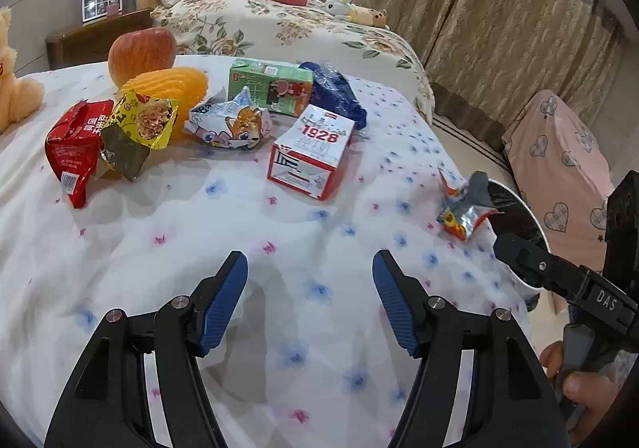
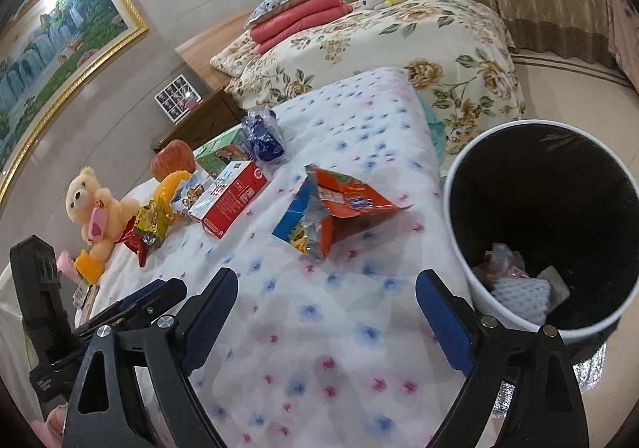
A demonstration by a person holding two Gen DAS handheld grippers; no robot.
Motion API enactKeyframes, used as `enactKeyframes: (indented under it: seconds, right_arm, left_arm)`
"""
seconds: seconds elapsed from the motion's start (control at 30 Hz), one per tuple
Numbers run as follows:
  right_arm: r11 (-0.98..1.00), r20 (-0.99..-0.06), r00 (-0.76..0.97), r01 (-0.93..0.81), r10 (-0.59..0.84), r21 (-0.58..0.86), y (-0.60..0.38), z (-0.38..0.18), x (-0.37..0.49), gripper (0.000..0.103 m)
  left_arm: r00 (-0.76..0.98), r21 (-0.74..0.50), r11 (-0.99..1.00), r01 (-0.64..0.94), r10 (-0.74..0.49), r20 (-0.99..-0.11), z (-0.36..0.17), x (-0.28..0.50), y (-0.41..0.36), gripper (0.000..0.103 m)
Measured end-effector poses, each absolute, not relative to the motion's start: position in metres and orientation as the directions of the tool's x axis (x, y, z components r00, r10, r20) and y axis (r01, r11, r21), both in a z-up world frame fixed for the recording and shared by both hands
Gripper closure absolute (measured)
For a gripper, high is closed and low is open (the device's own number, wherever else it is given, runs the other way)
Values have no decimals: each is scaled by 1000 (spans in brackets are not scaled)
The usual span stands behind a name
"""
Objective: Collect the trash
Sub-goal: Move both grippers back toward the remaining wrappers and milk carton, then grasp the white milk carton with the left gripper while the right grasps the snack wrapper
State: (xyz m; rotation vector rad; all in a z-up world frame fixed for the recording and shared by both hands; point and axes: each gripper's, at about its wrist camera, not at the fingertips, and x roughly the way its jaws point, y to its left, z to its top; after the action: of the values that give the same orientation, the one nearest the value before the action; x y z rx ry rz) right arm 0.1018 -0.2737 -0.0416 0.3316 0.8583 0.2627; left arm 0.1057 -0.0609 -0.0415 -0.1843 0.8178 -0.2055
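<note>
Trash lies on a white flowered sheet (image 1: 239,240): a red wrapper (image 1: 74,148), a yellow noodle packet (image 1: 139,128), a cartoon wrapper (image 1: 235,120), a green carton (image 1: 271,84), a blue bag (image 1: 339,92), a red and white "1928" box (image 1: 311,156) and an orange snack bag (image 2: 335,208), also in the left wrist view (image 1: 463,212). A white bin (image 2: 547,224) with a black liner stands at the bed's right edge and holds some trash. My left gripper (image 1: 309,272) is open and empty over the sheet. My right gripper (image 2: 325,292) is open and empty, just short of the snack bag.
An apple (image 1: 141,52) and an orange plastic item (image 1: 175,88) sit behind the wrappers. A teddy bear (image 2: 96,208) sits at the left. A second bed with a floral cover (image 2: 399,48) lies beyond, with curtains (image 1: 479,8) behind it.
</note>
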Motion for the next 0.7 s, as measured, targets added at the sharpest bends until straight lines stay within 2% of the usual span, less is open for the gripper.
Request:
enactKeyframes:
  seconds: [0.7]
  right_arm:
    - [955, -757, 592, -79, 276, 287, -248, -51, 149, 12]
  left_arm:
    - [652, -185, 976, 118, -217, -727, -40, 180, -69, 34]
